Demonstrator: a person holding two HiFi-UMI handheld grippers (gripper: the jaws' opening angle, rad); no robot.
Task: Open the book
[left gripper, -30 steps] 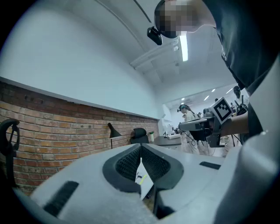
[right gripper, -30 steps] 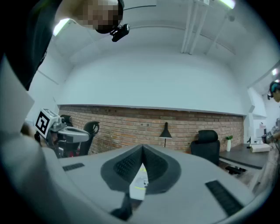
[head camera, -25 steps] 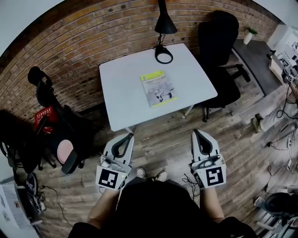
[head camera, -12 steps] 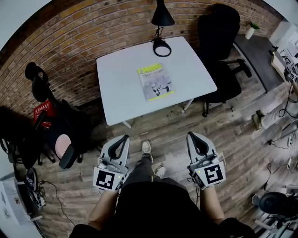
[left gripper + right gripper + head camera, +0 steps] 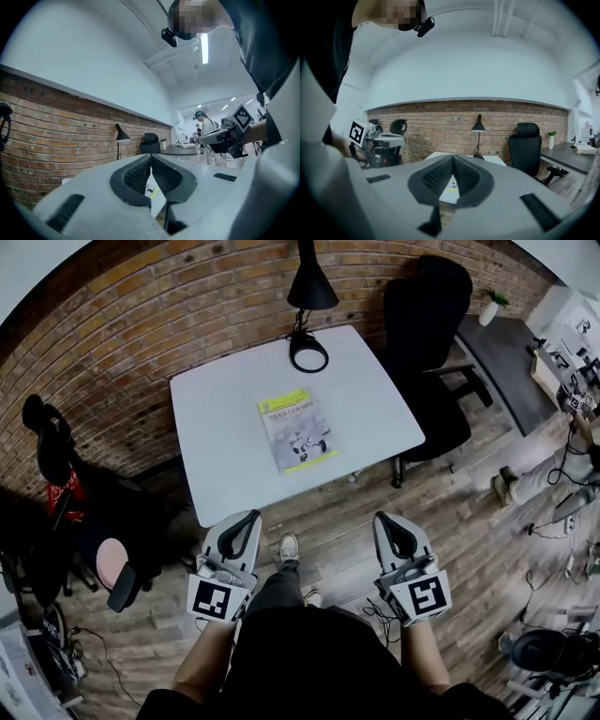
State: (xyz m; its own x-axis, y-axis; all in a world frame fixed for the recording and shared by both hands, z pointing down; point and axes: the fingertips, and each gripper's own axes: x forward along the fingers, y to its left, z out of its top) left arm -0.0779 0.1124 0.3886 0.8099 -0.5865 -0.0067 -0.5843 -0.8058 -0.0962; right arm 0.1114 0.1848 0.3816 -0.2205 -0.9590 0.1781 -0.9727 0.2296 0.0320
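Approach step. My left gripper (image 5: pixel 249 518), right gripper (image 5: pixel 382 519): jaws closed, empty, short of tabletop (image 5: pixel 220 399). Book (image 5: pixel 297 430) closed. Next, likely: reach cover edge, lift.

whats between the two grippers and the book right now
Only bare white table and a strip of wooden floor separate the left gripper and right gripper from the closed book; the head view shows it.

Print on the book (image 5: pixel 296 430) is too small to read; the lamp (image 5: pixel 307 289) is cropped above.
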